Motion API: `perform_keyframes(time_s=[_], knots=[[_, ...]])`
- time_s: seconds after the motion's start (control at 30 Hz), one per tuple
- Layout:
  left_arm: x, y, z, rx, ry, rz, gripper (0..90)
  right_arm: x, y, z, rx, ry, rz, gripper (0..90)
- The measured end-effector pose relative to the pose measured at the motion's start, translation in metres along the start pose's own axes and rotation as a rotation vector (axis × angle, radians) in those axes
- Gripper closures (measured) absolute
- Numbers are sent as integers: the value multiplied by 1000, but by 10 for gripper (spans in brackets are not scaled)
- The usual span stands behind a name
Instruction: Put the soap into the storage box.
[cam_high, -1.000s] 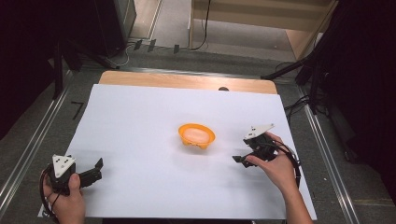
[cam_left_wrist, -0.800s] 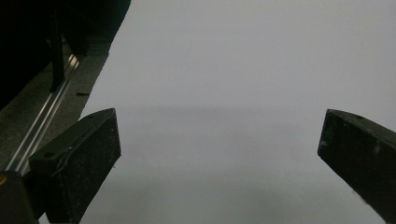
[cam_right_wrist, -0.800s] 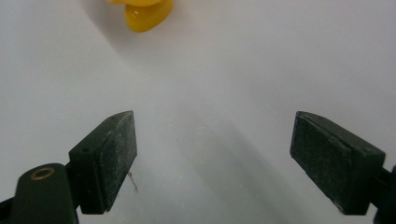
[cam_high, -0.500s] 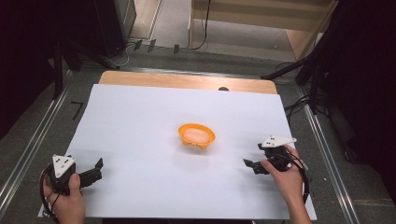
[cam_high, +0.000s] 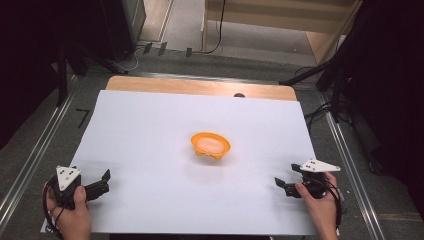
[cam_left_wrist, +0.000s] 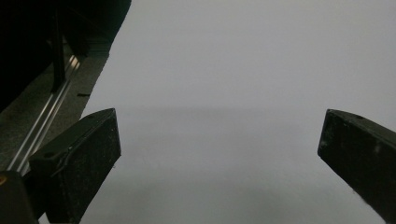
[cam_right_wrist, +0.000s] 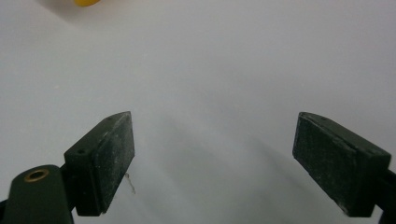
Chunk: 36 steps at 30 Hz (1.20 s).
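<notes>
An orange bowl (cam_high: 210, 145) with something pale inside sits near the middle of the white sheet (cam_high: 165, 115); its edge shows at the top of the right gripper view (cam_right_wrist: 86, 2). My left gripper (cam_high: 104, 181) rests at the sheet's near left corner, jaws wide apart over bare paper (cam_left_wrist: 219, 135). My right gripper (cam_high: 281, 186) is at the near right, pointing left, well short of the bowl. Its jaws have just been opening and stand open with nothing between them (cam_right_wrist: 215, 140).
The sheet covers a wooden table whose far edge (cam_high: 200, 86) shows, with a small dark knob (cam_high: 239, 95) on it. Metal rails run along the left (cam_high: 30, 165) and right (cam_high: 350, 165) sides. Dark stands and cables lie beyond the table.
My right hand has drawn back from beside the bowl toward the near right corner and sunk lower. The left hand and the bowl have not moved.
</notes>
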<state>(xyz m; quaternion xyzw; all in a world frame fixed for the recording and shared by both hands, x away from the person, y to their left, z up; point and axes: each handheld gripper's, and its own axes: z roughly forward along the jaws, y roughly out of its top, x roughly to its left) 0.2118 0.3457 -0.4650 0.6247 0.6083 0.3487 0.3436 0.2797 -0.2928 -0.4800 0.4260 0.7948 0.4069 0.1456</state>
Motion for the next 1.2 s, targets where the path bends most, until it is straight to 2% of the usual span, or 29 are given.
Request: perform_keyframes(time_s=[0.4, 0.67, 0.87, 0.93, 1.03, 1.2], knots=[[0, 0, 0, -1, 3, 0, 0, -13, -26, -25, -33, -41, 50, 107], [0, 0, 0, -2, 2, 1, 0, -23, -40, -44, -89, -68, 85, 107], [0, 0, 0, 0, -1, 1, 0, -32, -55, -60, -130, -94, 134, 112], [0, 0, 0, 0, -1, 0, 0, -34, -59, -65, -170, -95, 161, 128], [0, 0, 1, 5, 2, 1, 0, -33, -60, -67, -198, -97, 173, 137], [-1, 0, 1, 6, 4, 2, 0, -33, -60, -65, -186, -101, 171, 132]])
